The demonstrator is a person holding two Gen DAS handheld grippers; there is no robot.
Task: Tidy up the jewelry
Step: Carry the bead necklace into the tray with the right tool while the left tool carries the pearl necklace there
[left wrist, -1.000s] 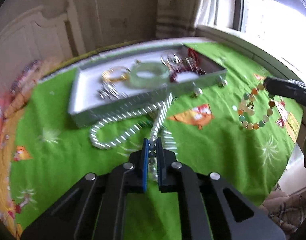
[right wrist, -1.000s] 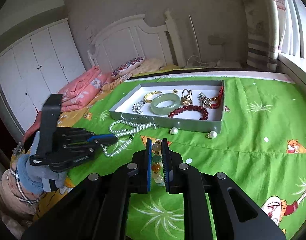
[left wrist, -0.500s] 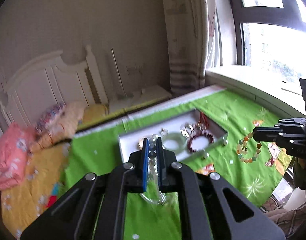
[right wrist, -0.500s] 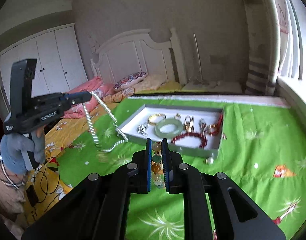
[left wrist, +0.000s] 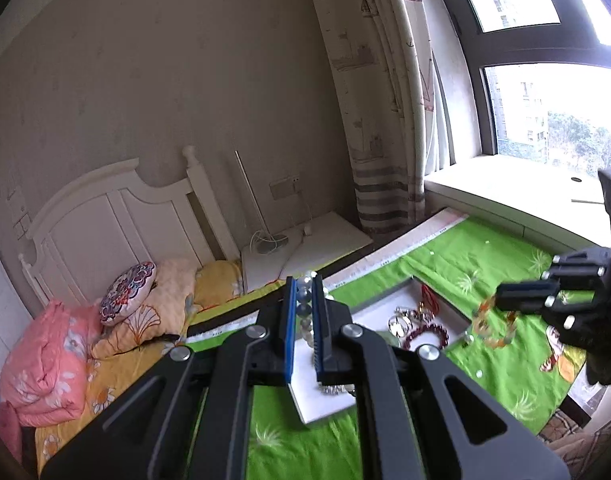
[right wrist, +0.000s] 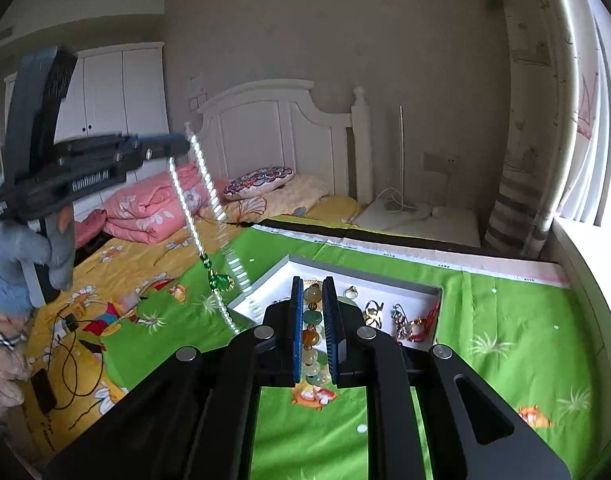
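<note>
My left gripper (left wrist: 304, 284) is shut on a long white pearl necklace (left wrist: 304, 308). In the right wrist view that necklace (right wrist: 203, 184) hangs in two strands from the raised left gripper (right wrist: 183, 145), with a green pendant (right wrist: 217, 278) near its low end. My right gripper (right wrist: 313, 286) is shut on a bracelet of coloured stone beads (right wrist: 310, 334); the same bracelet (left wrist: 491, 326) dangles from the right gripper (left wrist: 501, 302) in the left wrist view. Below both lies a grey jewelry tray (right wrist: 385, 285) with a red bead bracelet (left wrist: 425, 332) and several small pieces inside.
The tray rests on a green cartoon-print cloth (right wrist: 505, 320) spread over a bed. Pink and yellow bedding (right wrist: 145, 212), a round patterned cushion (right wrist: 259, 176) and a white headboard (right wrist: 281, 120) lie beyond. A window sill (left wrist: 505, 184) runs along the right. A gloved hand (right wrist: 25, 248) holds the left gripper.
Both grippers have risen with their jewelry. The pearl necklace has left the cloth and now hangs in the air; the bead bracelet has lifted off too. The tray looks smaller and lower.
</note>
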